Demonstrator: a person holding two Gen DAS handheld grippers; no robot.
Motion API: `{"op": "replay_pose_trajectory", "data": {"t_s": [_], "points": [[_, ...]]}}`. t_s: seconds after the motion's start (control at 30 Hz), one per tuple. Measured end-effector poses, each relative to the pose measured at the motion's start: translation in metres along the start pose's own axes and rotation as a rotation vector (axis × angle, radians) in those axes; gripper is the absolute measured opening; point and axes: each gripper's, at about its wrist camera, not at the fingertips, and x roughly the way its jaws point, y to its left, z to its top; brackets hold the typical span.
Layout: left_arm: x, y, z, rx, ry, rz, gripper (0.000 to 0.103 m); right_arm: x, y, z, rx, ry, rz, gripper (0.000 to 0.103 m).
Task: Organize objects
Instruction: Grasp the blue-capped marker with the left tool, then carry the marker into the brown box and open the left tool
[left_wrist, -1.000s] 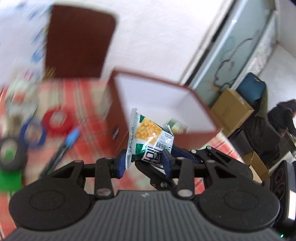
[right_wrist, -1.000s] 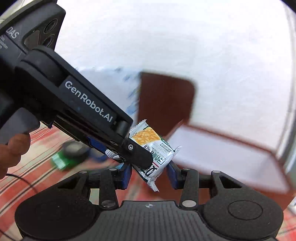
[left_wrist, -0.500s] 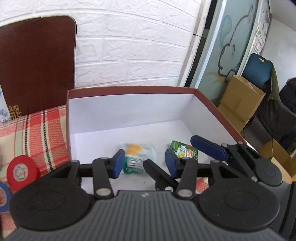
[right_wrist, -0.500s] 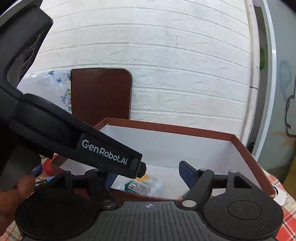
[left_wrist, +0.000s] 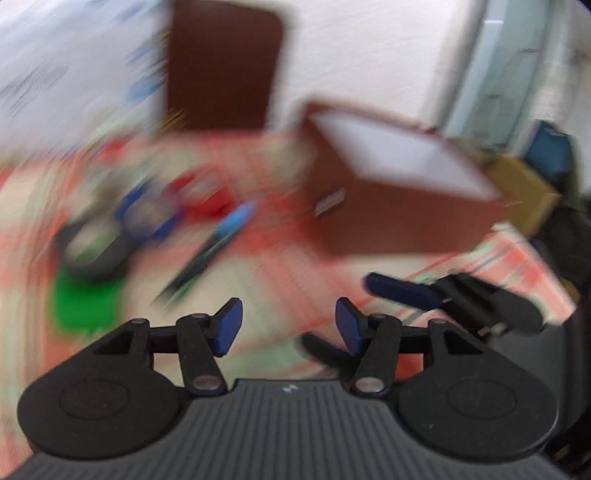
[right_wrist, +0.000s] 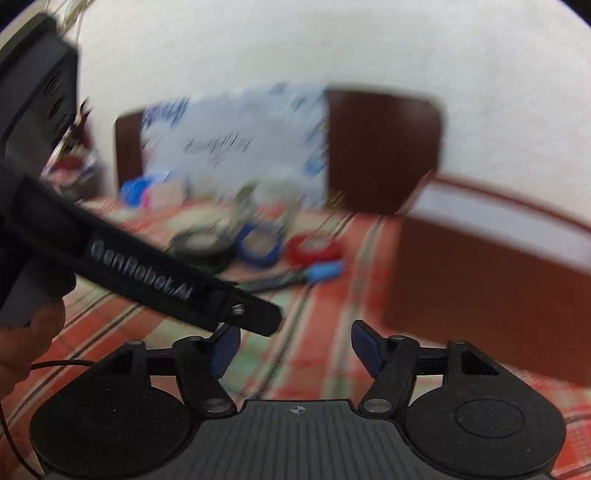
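Both views are motion-blurred. My left gripper (left_wrist: 288, 326) is open and empty above the checked tablecloth (left_wrist: 266, 280). My right gripper (right_wrist: 293, 349) is open and empty too; the left gripper's body crosses in front of it. The brown box (left_wrist: 399, 214) with white inside stands to the right; it also shows in the right wrist view (right_wrist: 491, 280). Its contents are hidden. Loose on the cloth to the left lie a red tape roll (right_wrist: 314, 247), a blue tape roll (right_wrist: 258, 245), a dark roll (left_wrist: 92, 251) on a green pad (left_wrist: 85, 299), and a blue-capped pen (left_wrist: 218, 240).
A brown chair back (left_wrist: 221, 70) and a white floral sheet (right_wrist: 236, 144) stand against the white wall behind the table. Cardboard boxes (left_wrist: 524, 192) sit on the floor at the far right. More clutter (right_wrist: 70, 158) lies at the table's far left.
The snack packet held between both grippers was let go into the box. Both grippers opened, then swung left and back away from the box toward the loose items.
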Motion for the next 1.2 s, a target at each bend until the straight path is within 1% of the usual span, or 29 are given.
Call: {"op": "replay_pose_trajectory", "data": {"t_s": [0.03,0.07,0.1,0.13,0.17,0.2,0.23,0.27,0.3,0.37,0.4,0.43,0.47,0.53,0.57,0.63,0.73,0.77,0.83,0.87,0.97,1.0,1.03,1.07,1.1,1.13,1.17,1.2], "points": [[-0.001,0.018,-0.009,-0.05,0.008,0.047,0.059,0.011,0.006,0.002,-0.006,0.052,0.042,0.06],[-0.002,0.035,-0.015,-0.101,0.019,0.091,0.057,0.02,0.012,0.006,-0.006,0.074,0.057,0.057],[-0.006,0.051,-0.02,-0.15,0.015,0.111,0.051,0.023,0.019,0.008,-0.002,0.076,0.05,0.057],[-0.013,0.063,-0.021,-0.195,-0.009,0.097,0.051,0.036,0.019,0.022,0.008,0.08,0.052,0.057],[-0.02,0.073,-0.022,-0.231,-0.022,0.104,0.052,0.041,0.019,0.03,0.039,0.079,0.049,0.057],[-0.025,0.08,-0.022,-0.25,-0.038,0.13,0.052,0.05,0.017,0.04,0.086,0.076,0.036,0.057],[-0.029,0.086,-0.022,-0.261,-0.052,0.155,0.052,0.049,0.009,0.035,0.142,0.074,0.02,0.057],[-0.032,0.092,-0.023,-0.276,-0.06,0.165,0.052,0.058,0.005,0.039,0.198,0.078,0.002,0.059],[-0.036,0.094,-0.023,-0.295,-0.065,0.161,0.052,0.069,0.002,0.045,0.248,0.086,-0.021,0.062],[-0.039,0.1,-0.025,-0.325,-0.064,0.141,0.052,0.098,-0.007,0.051,0.301,0.126,-0.033,0.062],[-0.039,0.1,-0.025,-0.326,-0.064,0.135,0.052,0.109,-0.006,0.051,0.297,0.162,-0.028,0.052],[-0.039,0.096,-0.024,-0.319,-0.064,0.13,0.052,0.114,-0.002,0.049,0.266,0.176,-0.033,0.048],[-0.039,0.094,-0.024,-0.312,-0.067,0.121,0.052,0.11,0.003,0.047,0.208,0.16,-0.046,0.045],[-0.039,0.091,-0.022,-0.295,-0.075,0.094,0.052,0.096,0.01,0.043,0.125,0.17,-0.008,0.03],[-0.039,0.088,-0.021,-0.286,-0.075,0.079,0.052,0.083,0.011,0.04,0.097,0.184,0.025,0.02],[-0.039,0.081,-0.018,-0.278,-0.065,0.037,0.052,0.057,0.013,0.028,0.019,0.182,0.037,0.016],[-0.032,0.066,-0.012,-0.275,-0.03,-0.054,0.052,0.014,0.02,0.002,-0.096,0.166,0.014,0.016],[-0.027,0.06,-0.01,-0.275,-0.007,-0.085,0.055,0.001,0.023,-0.006,-0.116,0.158,-0.004,0.016],[-0.014,0.044,-0.008,-0.278,0.051,-0.134,0.058,-0.017,0.023,-0.018,-0.105,0.149,-0.036,0.019],[-0.007,0.036,-0.008,-0.273,0.078,-0.152,0.058,-0.023,0.021,-0.022,-0.088,0.147,-0.04,0.023],[0.012,0.012,-0.007,-0.274,0.151,-0.165,0.058,-0.037,0.019,-0.027,-0.074,0.143,-0.038,0.026],[0.019,0.007,-0.006,-0.28,0.173,-0.163,0.058,-0.037,0.018,-0.029,-0.066,0.146,-0.035,0.025],[0.026,0.002,-0.006,-0.286,0.191,-0.151,0.058,-0.036,0.015,-0.03,-0.048,0.154,-0.024,0.022],[0.03,-0.003,-0.006,-0.282,0.187,-0.134,0.056,-0.035,0.013,-0.03,-0.021,0.156,0.004,0.017],[0.033,-0.007,-0.004,-0.27,0.175,-0.123,0.054,-0.036,0.01,-0.03,-0.001,0.153,0.023,0.016],[0.035,-0.01,-0.002,-0.262,0.172,-0.108,0.047,-0.037,0.008,-0.029,0.013,0.147,0.039,0.016],[0.036,-0.012,0.0,-0.26,0.178,-0.083,0.033,-0.041,0.006,-0.027,0.035,0.126,0.043,0.016],[0.035,-0.013,0.003,-0.264,0.181,-0.087,0.032,-0.046,0.004,-0.024,0.042,0.096,0.042,0.017]]}}
